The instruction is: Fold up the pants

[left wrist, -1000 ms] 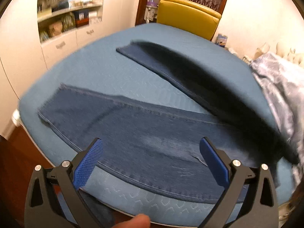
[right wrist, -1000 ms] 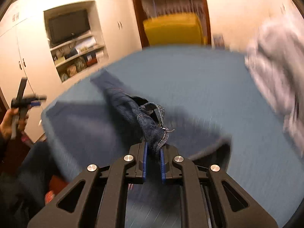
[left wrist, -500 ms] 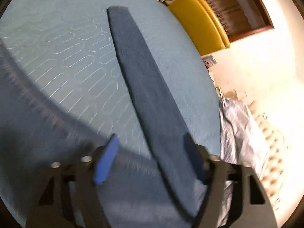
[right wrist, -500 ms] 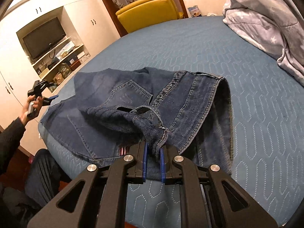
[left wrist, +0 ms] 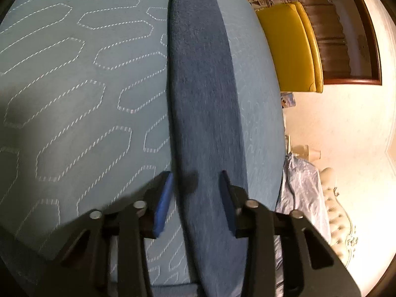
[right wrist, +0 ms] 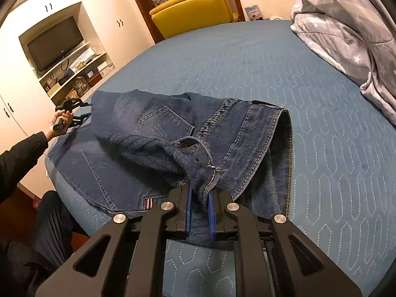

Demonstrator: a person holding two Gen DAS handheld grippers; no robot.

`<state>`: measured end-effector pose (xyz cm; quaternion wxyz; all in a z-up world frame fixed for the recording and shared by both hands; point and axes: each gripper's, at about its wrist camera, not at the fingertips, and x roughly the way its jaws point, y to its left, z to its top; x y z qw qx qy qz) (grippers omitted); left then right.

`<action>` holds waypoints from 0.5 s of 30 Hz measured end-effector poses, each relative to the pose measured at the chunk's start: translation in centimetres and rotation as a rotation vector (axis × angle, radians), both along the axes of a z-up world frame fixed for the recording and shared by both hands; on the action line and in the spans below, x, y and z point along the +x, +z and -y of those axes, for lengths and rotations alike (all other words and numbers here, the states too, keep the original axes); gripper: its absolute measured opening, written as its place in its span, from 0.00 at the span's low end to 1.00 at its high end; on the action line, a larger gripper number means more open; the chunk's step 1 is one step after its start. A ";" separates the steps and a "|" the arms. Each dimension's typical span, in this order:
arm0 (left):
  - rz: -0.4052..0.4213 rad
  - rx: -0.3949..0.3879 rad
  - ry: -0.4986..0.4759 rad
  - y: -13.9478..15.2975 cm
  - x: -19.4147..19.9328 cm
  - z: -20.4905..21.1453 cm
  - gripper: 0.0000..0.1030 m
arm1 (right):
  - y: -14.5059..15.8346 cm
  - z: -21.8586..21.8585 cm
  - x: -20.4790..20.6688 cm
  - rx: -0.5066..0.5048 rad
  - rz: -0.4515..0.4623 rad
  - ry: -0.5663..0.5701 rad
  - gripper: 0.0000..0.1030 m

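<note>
Dark blue denim pants (right wrist: 158, 133) lie rumpled on the bed, waistband bunched, one leg stretched flat.

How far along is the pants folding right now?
Early. Done: the jeans lie on the bed. In hand: the right gripper pinches the waistband, and the left gripper, just closing, straddles one pant leg. No finished fold shows yet.

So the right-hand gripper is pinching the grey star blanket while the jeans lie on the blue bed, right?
Not quite. The right wrist view shows the right gripper shut on the jeans at the waistband, not the grey star blanket, which lies untouched on the blue bed.
</note>
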<state>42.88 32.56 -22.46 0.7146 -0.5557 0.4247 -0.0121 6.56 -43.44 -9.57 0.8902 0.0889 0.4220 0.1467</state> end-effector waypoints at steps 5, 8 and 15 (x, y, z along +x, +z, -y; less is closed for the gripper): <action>-0.007 0.011 -0.011 1.0 1.1 -0.7 0.01 | 0.2 0.4 1.1 -0.012 -0.014 0.012 0.11; 0.063 0.048 0.001 5.4 -1.5 -0.9 0.01 | 0.5 0.8 1.3 -0.025 -0.014 0.019 0.11; 0.152 0.259 -0.005 12.9 -19.5 0.5 0.01 | -1.2 4.6 -0.6 0.017 -0.084 -0.033 0.14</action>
